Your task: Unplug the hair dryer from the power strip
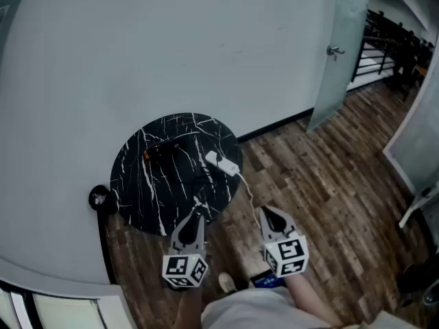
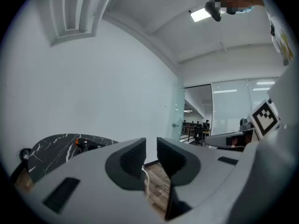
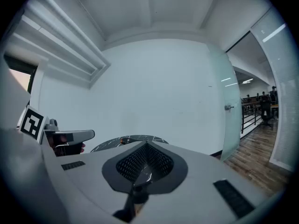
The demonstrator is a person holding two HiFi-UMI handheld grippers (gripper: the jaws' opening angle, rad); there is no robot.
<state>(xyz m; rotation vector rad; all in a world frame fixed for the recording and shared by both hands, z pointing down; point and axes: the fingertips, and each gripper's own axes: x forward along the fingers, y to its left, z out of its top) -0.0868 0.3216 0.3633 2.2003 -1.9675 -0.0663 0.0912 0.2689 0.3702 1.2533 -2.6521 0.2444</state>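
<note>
On the round black table, near the wall, lies the hair dryer, a dark body with an orange spot. To its right, close to the table's edge, sits the white power strip. The strip's white cord runs off the edge and down toward the wood floor. The dryer's own lead and plug are dark on the dark top and too small to make out, so which socket holds the plug cannot be told.

Neither gripper holds anything. The left gripper hovers at the table's near edge, jaws a narrow gap apart, with only floor and white cord showing beyond them. The right gripper hangs over the floor close by the cord, clenched, pads together on nothing.

The strip looks light and smooth, so it would likely slide or lift when the plug is pulled. One gripper should probably press down on its body, clear of the sockets. The plug is likely small, hard and stiff, and held by friction. It is best pinched across its body close to the strip and drawn straight out. The soft lead is a poor hold, since it would only bend and strain. The right gripper must open before it can take anything.
</note>
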